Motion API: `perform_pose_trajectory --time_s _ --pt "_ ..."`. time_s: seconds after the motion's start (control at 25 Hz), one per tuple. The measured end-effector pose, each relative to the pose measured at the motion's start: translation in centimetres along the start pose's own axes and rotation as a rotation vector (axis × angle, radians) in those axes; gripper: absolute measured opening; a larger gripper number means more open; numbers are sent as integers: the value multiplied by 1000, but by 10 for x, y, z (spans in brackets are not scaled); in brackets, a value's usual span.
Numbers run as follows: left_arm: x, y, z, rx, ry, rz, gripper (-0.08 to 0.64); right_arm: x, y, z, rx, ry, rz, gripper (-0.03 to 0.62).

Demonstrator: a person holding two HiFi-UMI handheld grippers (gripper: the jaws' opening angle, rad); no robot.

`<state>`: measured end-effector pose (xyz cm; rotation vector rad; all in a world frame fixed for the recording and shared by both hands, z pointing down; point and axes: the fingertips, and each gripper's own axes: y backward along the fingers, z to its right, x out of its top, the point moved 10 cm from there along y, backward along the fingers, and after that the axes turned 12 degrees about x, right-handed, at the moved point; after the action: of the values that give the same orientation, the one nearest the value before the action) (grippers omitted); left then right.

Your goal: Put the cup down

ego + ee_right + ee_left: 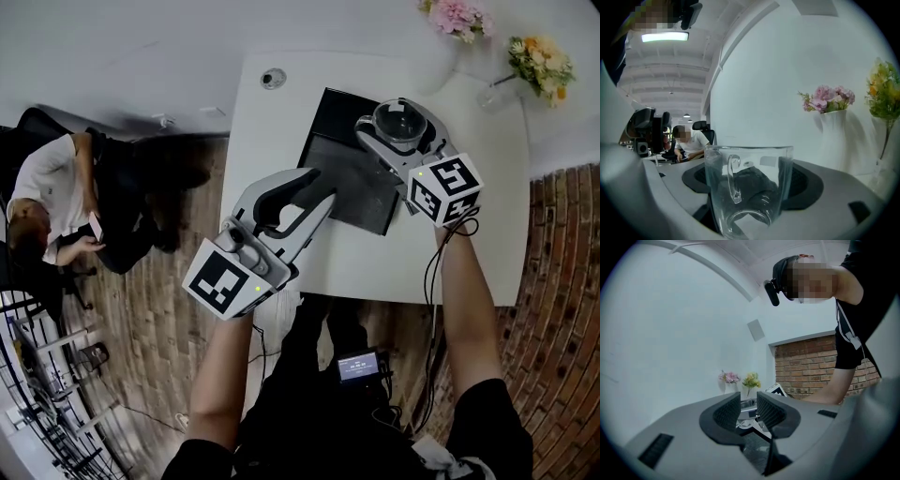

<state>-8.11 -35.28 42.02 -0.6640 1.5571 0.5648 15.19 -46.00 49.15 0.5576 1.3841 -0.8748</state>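
The white tabletop (272, 141) lay below me with a dark mat (352, 183) on it. My left tool (314, 192) hung over the mat's near left edge, jaws apart with nothing between them. My right tool (398, 127) was clamped on a clear glass cup (747, 187) with a handle, upright over the mat's far right corner, though I couldn't tell whether its base touched the mat, and pink flowers (459, 17) and yellow flowers (541, 58) stood beyond.
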Motion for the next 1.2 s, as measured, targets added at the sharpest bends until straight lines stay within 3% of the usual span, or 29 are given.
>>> perform_pose_trajectory --time_s 0.76,1.2 --pt "-9 5 -8 45 13 -8 100 -11 -26 33 2 26 -70 417" --pt "-10 6 -6 53 15 -4 100 -10 -37 34 64 76 -148 417"
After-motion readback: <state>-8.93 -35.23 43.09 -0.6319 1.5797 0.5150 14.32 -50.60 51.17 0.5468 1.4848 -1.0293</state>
